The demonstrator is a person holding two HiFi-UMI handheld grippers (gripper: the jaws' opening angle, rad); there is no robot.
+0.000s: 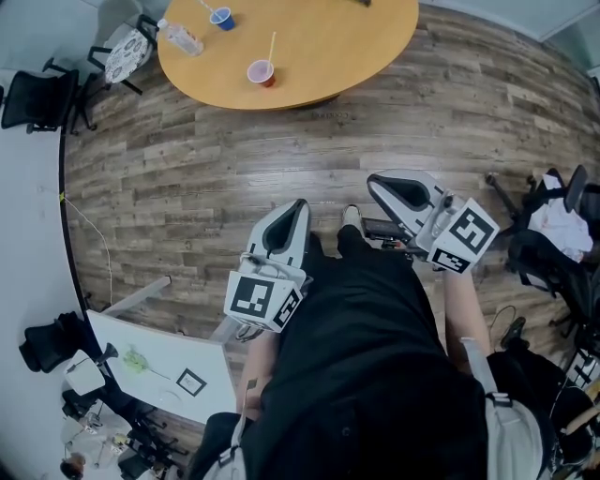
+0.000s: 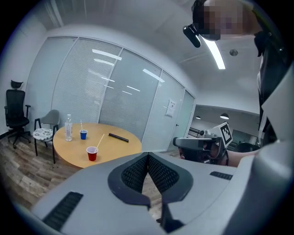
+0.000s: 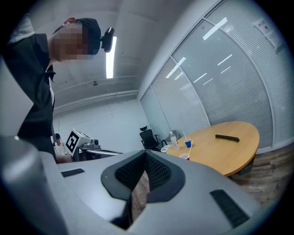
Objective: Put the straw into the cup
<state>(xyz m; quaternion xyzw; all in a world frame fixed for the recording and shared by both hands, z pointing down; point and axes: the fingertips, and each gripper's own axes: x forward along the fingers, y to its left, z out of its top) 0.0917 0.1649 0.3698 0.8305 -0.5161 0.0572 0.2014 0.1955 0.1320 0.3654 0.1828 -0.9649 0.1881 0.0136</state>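
Observation:
A red cup (image 1: 261, 73) stands on the round wooden table (image 1: 319, 56) far ahead, with a pale straw (image 1: 272, 45) leaning out of it. A blue cup (image 1: 221, 18) behind it also holds a straw. My left gripper (image 1: 298, 208) and right gripper (image 1: 375, 184) hang over the floor near my body, well short of the table. Both are shut with nothing between the pads. The left gripper view shows the red cup (image 2: 92, 153) and its straw (image 2: 99, 140) beyond the left gripper (image 2: 148, 158). The right gripper view shows the red cup (image 3: 184, 156) small, past the right gripper (image 3: 146, 156).
A water bottle (image 1: 181, 38) and a black bar (image 2: 118, 137) also lie on the table. A chair with a patterned seat (image 1: 127, 54) and a black office chair (image 1: 37, 98) stand at the left. A white desk (image 1: 159, 361) is at my lower left, a cluttered chair (image 1: 553, 225) at the right.

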